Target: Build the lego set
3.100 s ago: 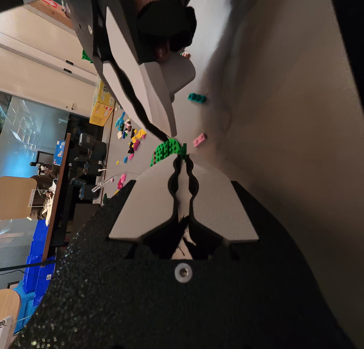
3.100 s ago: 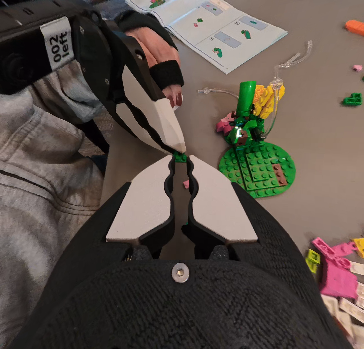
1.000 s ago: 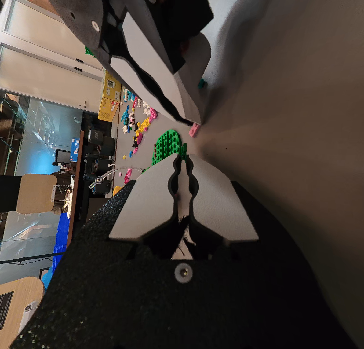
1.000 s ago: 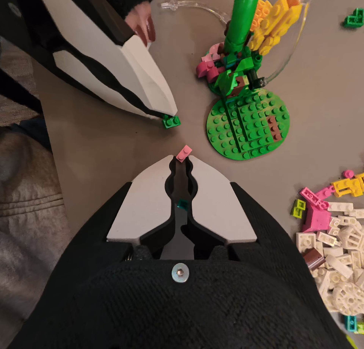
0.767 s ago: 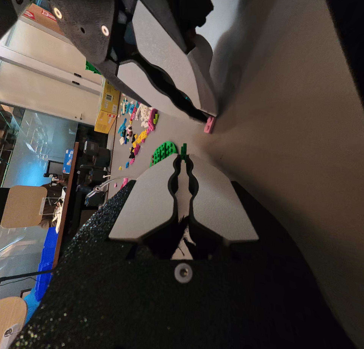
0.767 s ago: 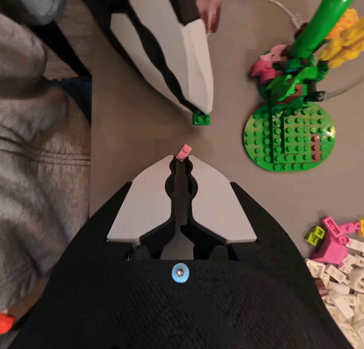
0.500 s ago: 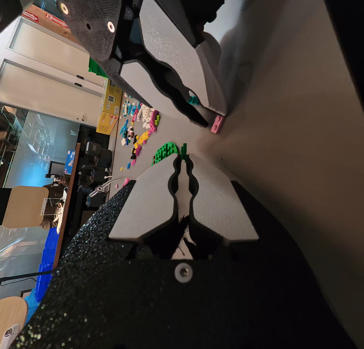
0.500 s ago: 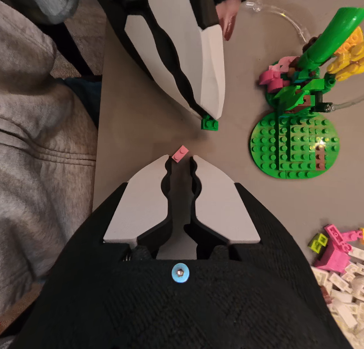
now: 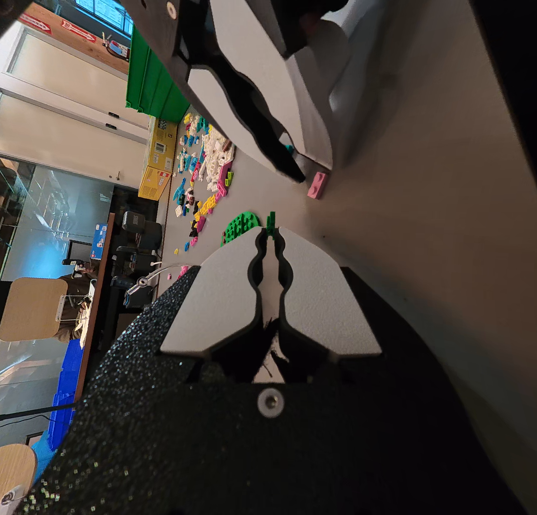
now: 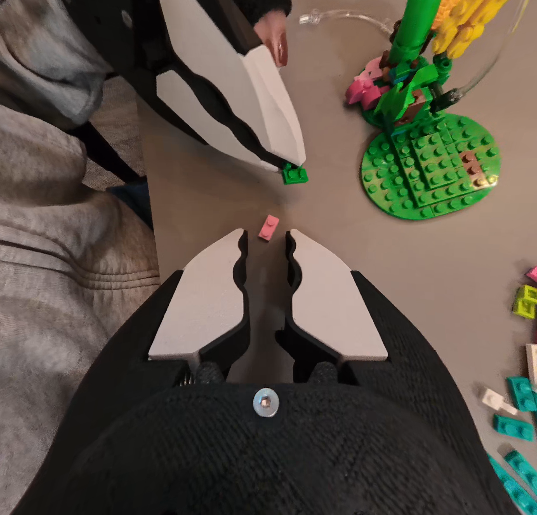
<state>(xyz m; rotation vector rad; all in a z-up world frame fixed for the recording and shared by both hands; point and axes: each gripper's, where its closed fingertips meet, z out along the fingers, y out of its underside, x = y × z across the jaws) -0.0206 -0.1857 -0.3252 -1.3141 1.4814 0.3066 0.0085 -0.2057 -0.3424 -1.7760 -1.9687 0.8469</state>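
Pink brick [image 10: 268, 227] now free of fingers [image 10: 215, 271]

Bare grey table [image 10: 334, 268] surrounds the small pink plate [image 10: 268, 227], leaving room on either side. The left gripper [image 10: 290, 166] with its green brick [image 10: 295, 176] blocks the far side; the green model [image 10: 430, 163] probably crowds the right, loose bricks [image 10: 520, 396] beyond.
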